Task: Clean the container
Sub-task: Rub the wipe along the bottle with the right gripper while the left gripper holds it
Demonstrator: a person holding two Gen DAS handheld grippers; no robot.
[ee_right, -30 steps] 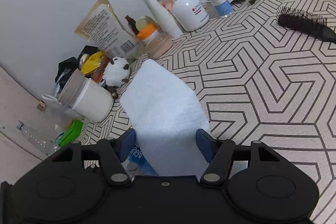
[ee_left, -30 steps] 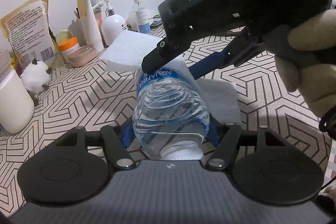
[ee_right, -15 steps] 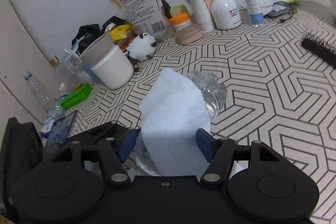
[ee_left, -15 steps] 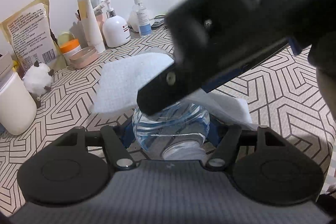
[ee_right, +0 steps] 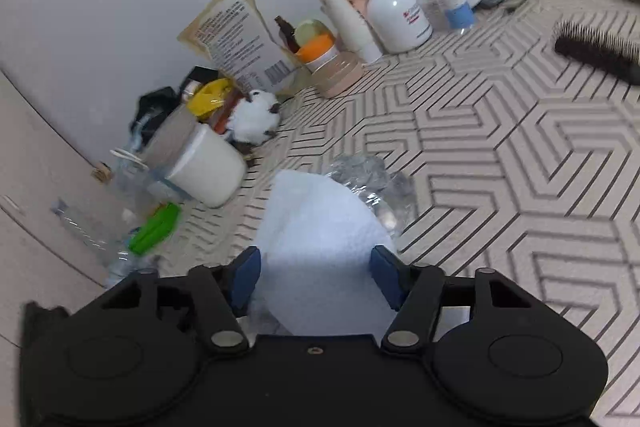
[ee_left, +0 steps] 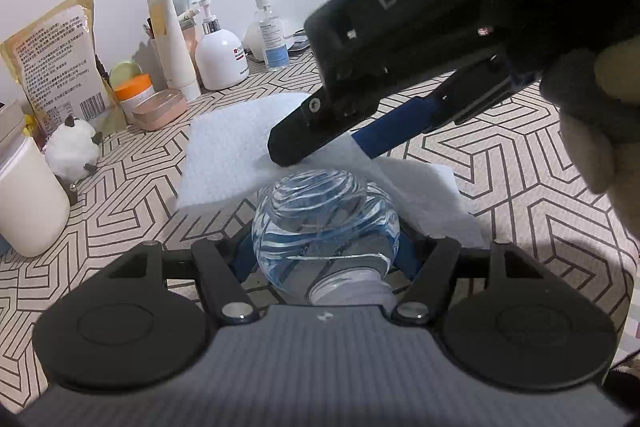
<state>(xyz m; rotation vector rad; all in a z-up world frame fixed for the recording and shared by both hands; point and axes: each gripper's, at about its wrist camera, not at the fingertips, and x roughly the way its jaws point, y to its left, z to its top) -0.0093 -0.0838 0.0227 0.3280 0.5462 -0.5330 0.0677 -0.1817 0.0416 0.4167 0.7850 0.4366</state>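
Note:
My left gripper [ee_left: 324, 251] is shut on a clear plastic water bottle [ee_left: 324, 227], held with its base pointing away from the camera. My right gripper [ee_right: 316, 279] is shut on a white cloth [ee_right: 320, 247] and presses it over the far end of the bottle [ee_right: 372, 183]. In the left wrist view the cloth [ee_left: 232, 155] drapes over the bottle's far end, and the right gripper [ee_left: 360, 131] comes in from the upper right with a gloved hand on it.
Along the wall stand a printed pouch [ee_left: 52, 55], a white tube [ee_left: 172, 43], a pump bottle [ee_left: 220, 55], a spray bottle [ee_left: 272, 35], an orange-lidded jar [ee_left: 134, 95] and a white tub [ee_left: 28, 195]. A black hairbrush [ee_right: 600, 51] lies at right on the patterned tabletop [ee_right: 520, 167].
The right gripper with the cloth slid along the bottle towards its base and now sits over the far end. The right wrist view swung and tilted. The left gripper kept its hold.

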